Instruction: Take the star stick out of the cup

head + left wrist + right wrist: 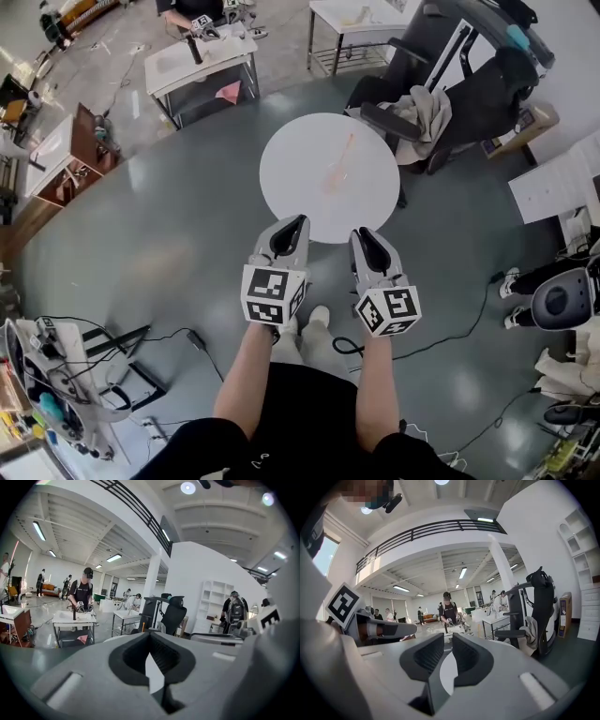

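Note:
A round white table (286, 169) stands just ahead of me. On it, right of the middle, lies a thin pale orange-pink thing (339, 167); it is too small to tell stick from cup. Both grippers hover side by side at the table's near edge, pointing at it. My left gripper (301, 221) (150, 637) has its tips together with nothing between them. My right gripper (361, 233) (448, 641) shows a narrow gap between its black pads, with only the white tabletop seen through it.
A black office chair (441, 98) draped with a beige cloth stands at the table's far right. White work tables (202, 61) stand further back, one with a person at it. Cables (450, 337) run over the grey floor, and equipment racks stand at the left.

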### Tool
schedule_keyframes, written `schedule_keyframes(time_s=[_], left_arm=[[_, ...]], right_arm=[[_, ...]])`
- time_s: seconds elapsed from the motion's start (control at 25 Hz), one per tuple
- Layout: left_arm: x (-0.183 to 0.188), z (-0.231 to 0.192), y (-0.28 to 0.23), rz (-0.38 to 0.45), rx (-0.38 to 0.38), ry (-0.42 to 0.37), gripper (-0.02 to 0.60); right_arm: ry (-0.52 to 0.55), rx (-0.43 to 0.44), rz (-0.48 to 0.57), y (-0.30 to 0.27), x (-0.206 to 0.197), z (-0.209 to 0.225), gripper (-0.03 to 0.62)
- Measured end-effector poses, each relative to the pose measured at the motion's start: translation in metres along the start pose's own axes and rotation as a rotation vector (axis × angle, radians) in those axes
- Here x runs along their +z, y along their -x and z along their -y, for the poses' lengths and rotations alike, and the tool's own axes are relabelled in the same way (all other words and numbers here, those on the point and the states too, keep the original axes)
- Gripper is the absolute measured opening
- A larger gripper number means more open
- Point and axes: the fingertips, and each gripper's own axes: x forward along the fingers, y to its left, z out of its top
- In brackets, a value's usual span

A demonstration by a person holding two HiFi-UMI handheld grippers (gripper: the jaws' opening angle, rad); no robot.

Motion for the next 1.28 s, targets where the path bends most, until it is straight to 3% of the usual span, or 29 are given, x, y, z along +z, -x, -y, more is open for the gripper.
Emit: schedule_keyframes(time_s=[0.48, 1.28], left_arm=[[-0.034, 0.000, -0.018, -0.056, 0.007, 0.055, 0.003], [-0.105, -0.036, -0.017, -0.193, 0.076, 0.133, 0.003]], right_arm=[[0.038, 0.041, -0.027, -0.034, -0.005, 0.022, 0.114], [0.120, 0.005, -0.164, -0.162, -0.072, 0.091, 0.130]])
